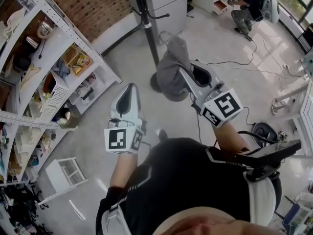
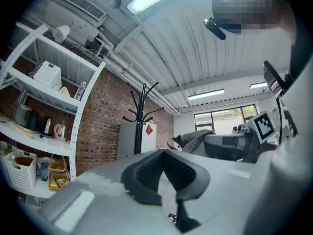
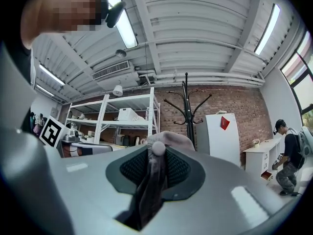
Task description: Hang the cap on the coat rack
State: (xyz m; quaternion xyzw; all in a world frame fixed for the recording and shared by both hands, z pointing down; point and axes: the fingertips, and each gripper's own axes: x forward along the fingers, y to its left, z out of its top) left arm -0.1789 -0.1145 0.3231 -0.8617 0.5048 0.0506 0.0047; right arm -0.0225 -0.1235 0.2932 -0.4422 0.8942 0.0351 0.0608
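Beside the coat rack (image 1: 147, 21), my right gripper (image 3: 157, 153) clamps the grey cap (image 1: 171, 68).
Cloth sits pinched between its jaws, the cap held above the floor near the rack's pole, not yet on a hook. My left gripper (image 2: 163, 153) has jaws pressed together on nothing. White shelves (image 3: 150, 112) line the brick wall (image 1: 93, 4).

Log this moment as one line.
right hand-held gripper: shut on cap | left hand-held gripper: shut, empty | coat rack: ahead, bare | cap: not yet hung
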